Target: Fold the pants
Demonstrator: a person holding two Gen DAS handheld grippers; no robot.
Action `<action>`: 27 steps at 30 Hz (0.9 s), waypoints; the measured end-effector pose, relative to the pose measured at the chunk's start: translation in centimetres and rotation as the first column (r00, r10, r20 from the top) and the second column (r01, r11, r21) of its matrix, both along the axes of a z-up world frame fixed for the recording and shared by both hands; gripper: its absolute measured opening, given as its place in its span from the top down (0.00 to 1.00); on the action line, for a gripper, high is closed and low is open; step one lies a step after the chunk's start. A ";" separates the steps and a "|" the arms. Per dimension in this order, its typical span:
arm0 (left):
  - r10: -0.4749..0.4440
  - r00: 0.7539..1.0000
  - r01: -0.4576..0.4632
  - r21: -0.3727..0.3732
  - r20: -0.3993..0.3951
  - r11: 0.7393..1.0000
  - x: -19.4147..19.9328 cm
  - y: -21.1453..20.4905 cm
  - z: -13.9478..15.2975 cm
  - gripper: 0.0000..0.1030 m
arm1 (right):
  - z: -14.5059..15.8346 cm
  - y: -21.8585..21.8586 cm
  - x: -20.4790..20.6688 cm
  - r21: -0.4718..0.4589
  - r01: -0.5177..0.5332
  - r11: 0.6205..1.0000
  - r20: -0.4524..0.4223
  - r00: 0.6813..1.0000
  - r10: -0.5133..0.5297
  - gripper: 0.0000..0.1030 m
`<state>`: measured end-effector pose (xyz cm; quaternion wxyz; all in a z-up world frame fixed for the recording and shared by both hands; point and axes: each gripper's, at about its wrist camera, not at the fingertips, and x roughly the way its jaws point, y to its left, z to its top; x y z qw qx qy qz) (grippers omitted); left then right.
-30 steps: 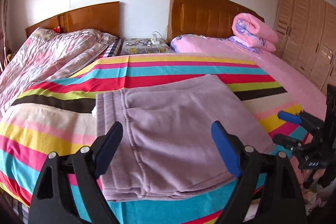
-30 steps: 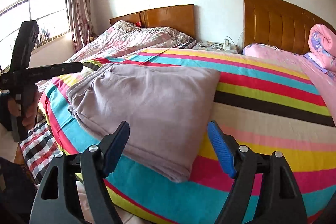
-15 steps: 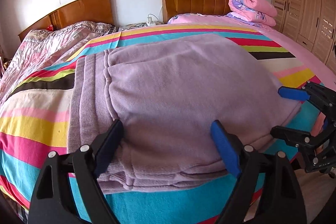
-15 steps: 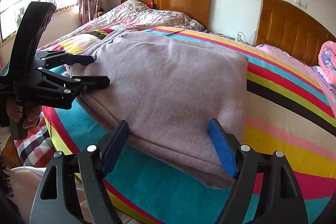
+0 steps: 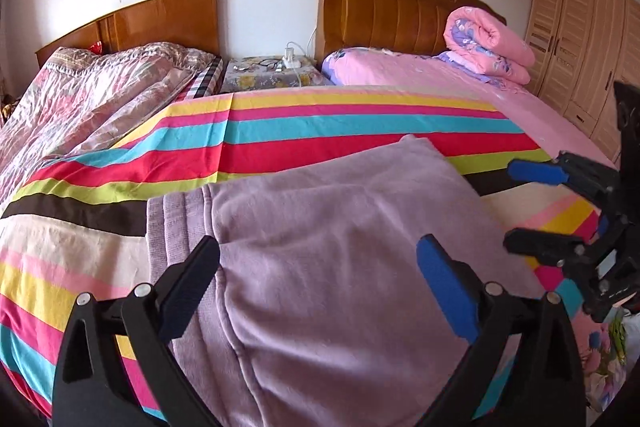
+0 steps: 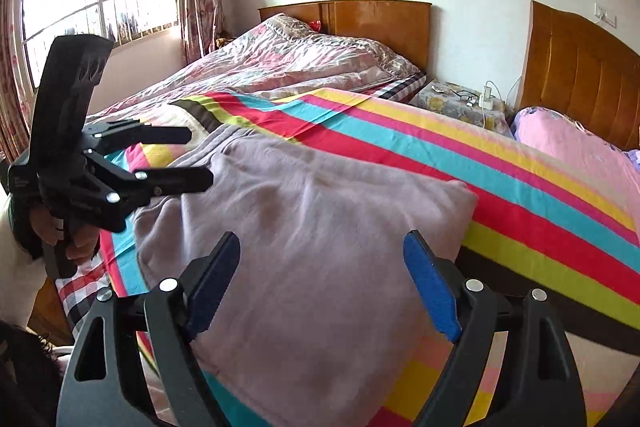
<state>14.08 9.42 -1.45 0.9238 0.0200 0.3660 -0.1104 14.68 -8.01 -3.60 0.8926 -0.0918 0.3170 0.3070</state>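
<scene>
here one folded pants [image 5: 340,267] on one striped sheet [image 5: 320,131]; both grippers' jaws released, seemingly clear of it.

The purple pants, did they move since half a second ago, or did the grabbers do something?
Both grippers drew back from the pants: the left gripper and right gripper now sit farther off and higher than half a second ago. Nothing was grabbed or dropped. The pants stayed folded on the striped sheet, jaws open throughout.
</scene>
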 end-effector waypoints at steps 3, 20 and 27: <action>0.009 0.999 -0.006 0.083 -0.036 0.997 0.3 0.2 -3.8 0.05 | -0.6 0.6 2.6 -0.010 0.002 1.000 -0.024 1.000 -0.002 0.21; -0.033 0.999 0.032 0.048 0.023 0.998 -1.0 1.8 -4.9 0.04 | -2.9 1.6 14.2 -0.035 0.094 0.995 -0.117 0.988 -0.098 0.26; -0.042 0.999 0.041 0.029 0.020 0.999 -1.0 2.1 -4.9 0.03 | -5.2 8.8 12.3 -0.311 -0.167 0.936 -0.052 0.986 0.158 0.19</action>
